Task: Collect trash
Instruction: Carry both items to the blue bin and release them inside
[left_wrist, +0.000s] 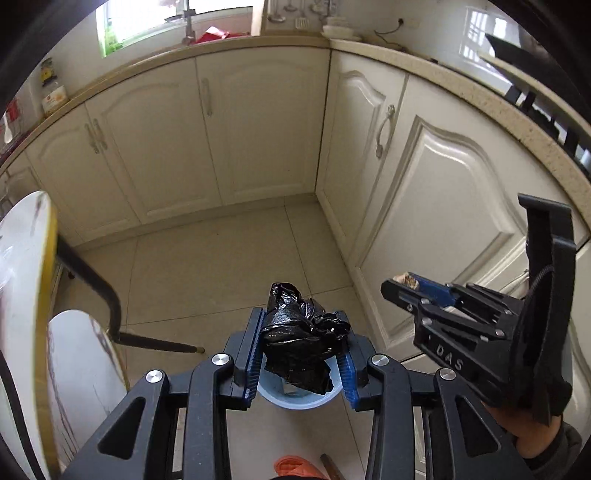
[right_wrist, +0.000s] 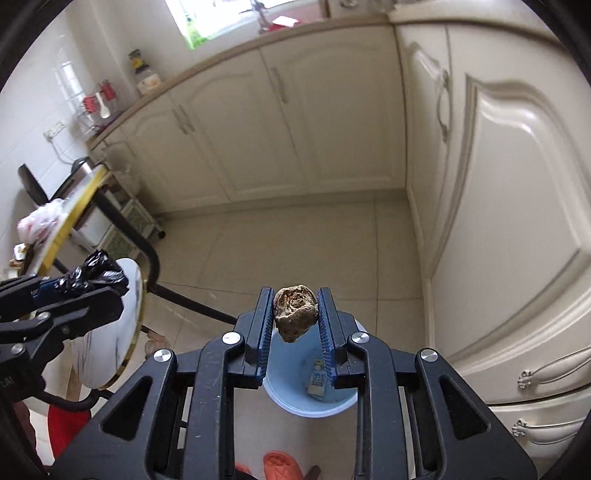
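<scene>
A crumpled black plastic bag (left_wrist: 299, 343) sits between the blue pads of my left gripper (left_wrist: 300, 314), which is shut on it. Under the bag stands a light blue bin (left_wrist: 295, 402) on the floor. My right gripper (right_wrist: 295, 295) is shut on a brown shrivelled lump (right_wrist: 295, 314) and hangs above the same bin (right_wrist: 314, 408); a small wrapper (right_wrist: 317, 378) lies inside. The left wrist view shows the right gripper (left_wrist: 400, 286) at the right with the lump (left_wrist: 408, 281) at its tip. The right wrist view shows the left gripper (right_wrist: 110, 286) and bag (right_wrist: 96, 273) at the left.
Cream kitchen cabinets (left_wrist: 258, 129) form a corner ahead and to the right. A round white table with a yellow edge (left_wrist: 44, 295), its black legs (left_wrist: 110, 306) and a white stool (left_wrist: 81, 369) stand at the left. An orange slipper (right_wrist: 280, 465) lies near the bin.
</scene>
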